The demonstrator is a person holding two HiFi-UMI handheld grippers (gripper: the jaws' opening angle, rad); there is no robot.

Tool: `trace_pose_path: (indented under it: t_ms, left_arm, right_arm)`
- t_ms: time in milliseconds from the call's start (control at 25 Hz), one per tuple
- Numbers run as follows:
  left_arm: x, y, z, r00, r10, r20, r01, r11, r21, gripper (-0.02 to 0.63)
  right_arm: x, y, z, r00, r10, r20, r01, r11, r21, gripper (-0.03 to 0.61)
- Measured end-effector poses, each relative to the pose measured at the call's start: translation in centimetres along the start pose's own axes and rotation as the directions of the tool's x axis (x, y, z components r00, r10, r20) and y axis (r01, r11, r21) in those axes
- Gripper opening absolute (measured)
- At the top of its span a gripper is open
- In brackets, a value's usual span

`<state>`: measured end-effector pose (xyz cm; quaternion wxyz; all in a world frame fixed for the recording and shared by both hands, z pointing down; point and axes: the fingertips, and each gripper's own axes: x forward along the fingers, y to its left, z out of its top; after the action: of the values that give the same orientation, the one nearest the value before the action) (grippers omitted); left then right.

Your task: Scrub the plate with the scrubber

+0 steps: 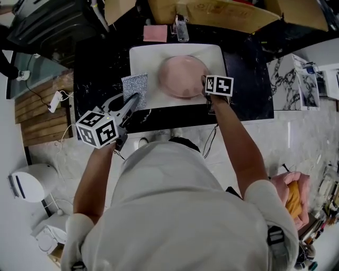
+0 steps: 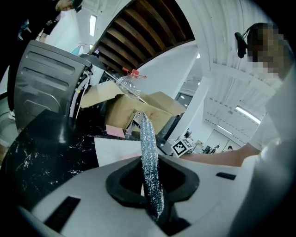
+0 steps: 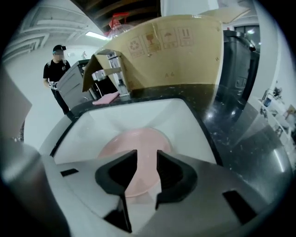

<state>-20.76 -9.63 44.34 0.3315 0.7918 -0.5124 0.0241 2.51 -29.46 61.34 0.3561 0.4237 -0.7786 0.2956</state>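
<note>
A round pink plate (image 1: 183, 75) (image 3: 134, 143) lies flat in the white sink basin (image 1: 143, 58) (image 3: 92, 125). My right gripper (image 1: 204, 84) (image 3: 147, 162) hovers at the plate's right rim with its jaws open. The plate's near edge shows in the gap and the pads do not press on it. My left gripper (image 1: 131, 103) (image 2: 150, 180) is shut on a silver mesh scrubber (image 1: 134, 87) (image 2: 149, 157). The scrubber stands up edge-on from the jaws, over the basin's left edge and apart from the plate.
A black marble counter (image 1: 95, 69) surrounds the basin. Behind it stand a faucet (image 1: 181, 27), a pink cloth (image 1: 154, 33) and a cardboard box (image 1: 212, 10) (image 3: 175, 51). A person (image 3: 56, 69) stands far off. A white toilet (image 1: 29, 182) is on the floor, left.
</note>
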Motion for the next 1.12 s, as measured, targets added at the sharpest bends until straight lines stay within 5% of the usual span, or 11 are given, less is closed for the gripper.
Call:
trace_pose_path:
  t_ms: [600,1120]
  left_arm:
    - [-5.1,-2.3,-0.6,0.996,-0.087,-0.035,0.093,0.972,0.218,0.064]
    - [-10.6,-3.8,-2.9,0.985,-0.167,-0.044,0.173,0.944,0.282,0.064]
  right_arm:
    - [-13.0,8.5,-1.6,0.963,0.05,0.263,-0.028,0.996,-0.083,0.083]
    - [-22.3,16.5,-7.0,0.905,0.072,0.419,-0.002,0.986,-0.166,0.055]
